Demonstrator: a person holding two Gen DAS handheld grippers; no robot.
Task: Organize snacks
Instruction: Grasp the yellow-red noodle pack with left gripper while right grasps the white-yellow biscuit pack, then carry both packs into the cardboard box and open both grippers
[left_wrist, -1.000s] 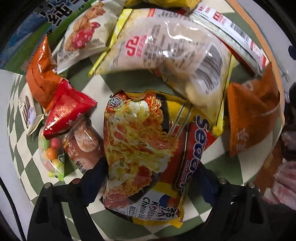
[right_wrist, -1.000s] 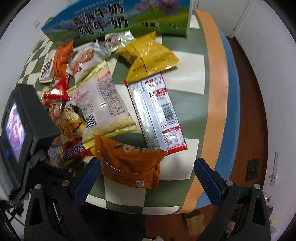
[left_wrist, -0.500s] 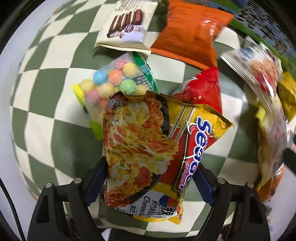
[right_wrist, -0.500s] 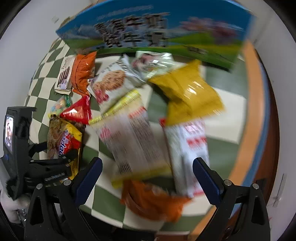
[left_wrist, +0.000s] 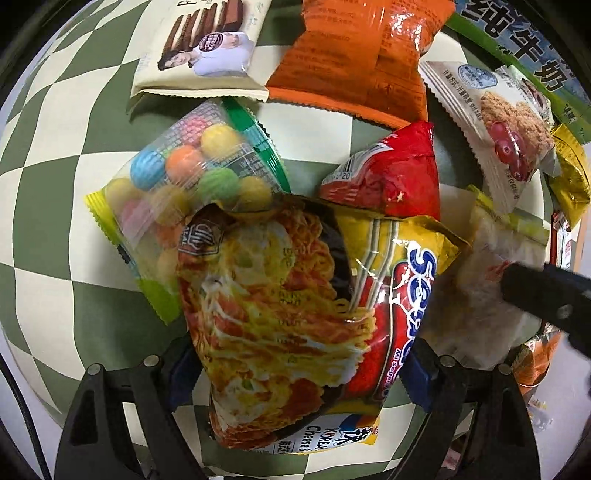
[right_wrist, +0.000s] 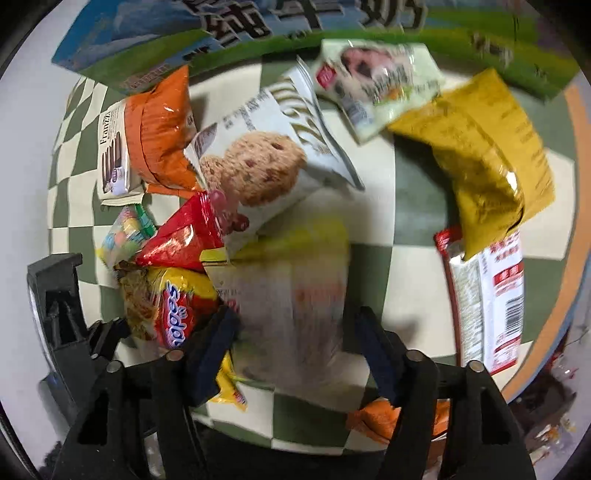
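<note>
Between the blue pads of the left gripper (left_wrist: 299, 373) sits the noodle packet (left_wrist: 295, 325), clamped on both sides; its lower end runs below the pads, and only "Korean Cheese" and part of a blue brand word can be read. Under its 11 o'clock corner lies the bag of coloured candy balls (left_wrist: 184, 192), partly covered. A red packet (left_wrist: 391, 177) is tucked under at 1 o'clock.

At 3 o'clock in the left view a black bar crosses a pale, blurred packet; what it belongs to cannot be told.

In the right view, the right gripper (right_wrist: 295, 350) has just been closing its jaws around the pale, yellow-edged packet (right_wrist: 288, 295). Blur smears the packet's print beyond reading, and whether the pads press it yet cannot be told. An orange bag (right_wrist: 373, 421) peeks out below the right finger.

Bare checkered tablecloth (left_wrist: 55, 206) lies open at 9 o'clock in the left view. The table's orange border (right_wrist: 576, 280) curves past at 3 o'clock in the right view.

"Franzz" shows on the wafer packet (right_wrist: 114, 155). Large Chinese characters run across the milk carton box (right_wrist: 295, 22) at 12 o'clock.
</note>
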